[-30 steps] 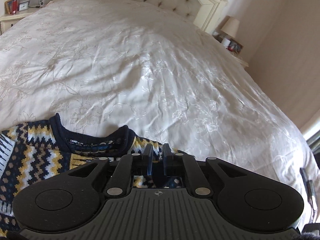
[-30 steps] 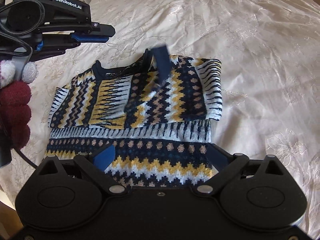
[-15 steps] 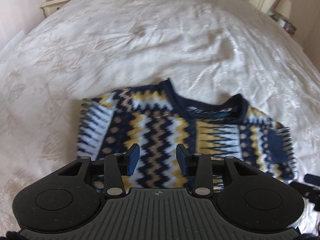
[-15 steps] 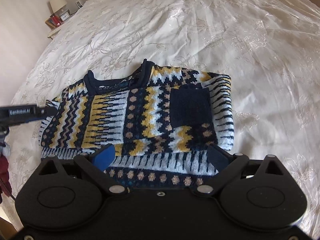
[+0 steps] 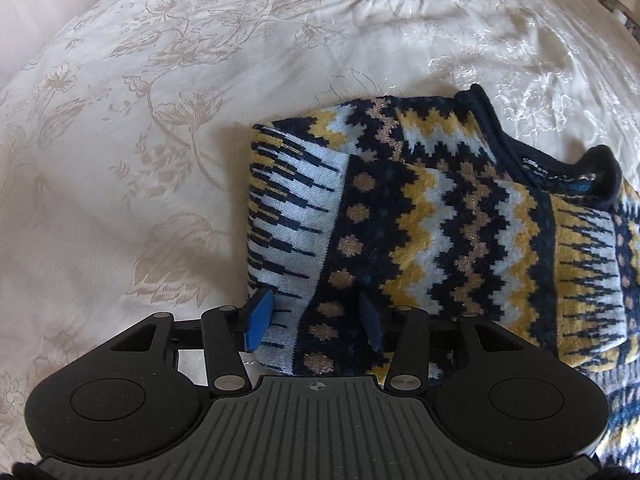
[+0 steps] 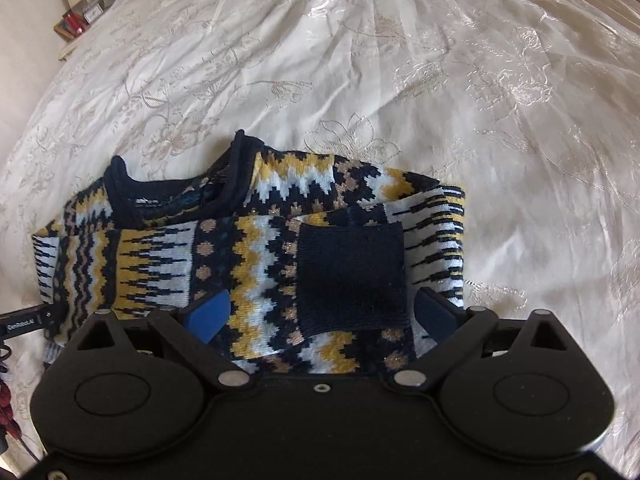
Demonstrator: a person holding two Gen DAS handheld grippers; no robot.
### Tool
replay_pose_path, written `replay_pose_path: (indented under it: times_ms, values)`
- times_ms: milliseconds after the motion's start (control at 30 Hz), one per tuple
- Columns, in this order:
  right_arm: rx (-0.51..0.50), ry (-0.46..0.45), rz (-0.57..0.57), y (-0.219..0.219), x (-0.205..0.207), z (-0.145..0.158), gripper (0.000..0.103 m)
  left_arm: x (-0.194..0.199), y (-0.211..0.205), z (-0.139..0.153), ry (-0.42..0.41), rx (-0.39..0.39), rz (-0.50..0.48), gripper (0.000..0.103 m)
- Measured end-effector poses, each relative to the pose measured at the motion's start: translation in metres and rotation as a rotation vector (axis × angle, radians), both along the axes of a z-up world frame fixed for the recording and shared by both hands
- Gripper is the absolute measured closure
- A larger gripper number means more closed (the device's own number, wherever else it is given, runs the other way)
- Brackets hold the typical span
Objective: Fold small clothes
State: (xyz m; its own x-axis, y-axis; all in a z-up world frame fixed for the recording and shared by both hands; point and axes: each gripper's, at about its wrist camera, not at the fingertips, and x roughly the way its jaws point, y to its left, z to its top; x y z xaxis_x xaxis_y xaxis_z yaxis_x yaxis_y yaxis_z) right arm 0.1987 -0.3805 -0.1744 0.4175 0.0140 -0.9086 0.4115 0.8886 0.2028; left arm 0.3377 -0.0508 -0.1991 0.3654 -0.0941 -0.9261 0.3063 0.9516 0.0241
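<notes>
Both sleeves lay folded across the sweater (image 6: 256, 256) on the bed (image 6: 360, 60); the final fold remained. The left gripper (image 5: 316, 316) was opening, empty; the right gripper (image 6: 320, 312) gaped wide, holding nothing.

Folded sweater (image 6: 256, 264) lying flat on the bedspread (image 6: 400, 60), neckline on its far side, sleeves folded across its top, right gripper (image 6: 320, 316) over its near right part, left gripper (image 5: 314, 324) over its near left edge, jaws opening, bedside table (image 6: 78, 24) far left
</notes>
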Motion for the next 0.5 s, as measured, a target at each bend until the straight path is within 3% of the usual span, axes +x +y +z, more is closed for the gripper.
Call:
replay_pose_path:
  times_ms: [200, 500]
  values:
    - [-0.048, 0.137, 0.065, 0.010, 0.022, -0.026, 0.004, 0.000, -0.002, -0.003, -0.003, 0.010, 0.008, 0.052]
    - [-0.034, 0.150, 0.072, 0.015, 0.024, -0.042, 0.001, 0.003, -0.010, -0.007, -0.006, 0.059, 0.006, 0.047]
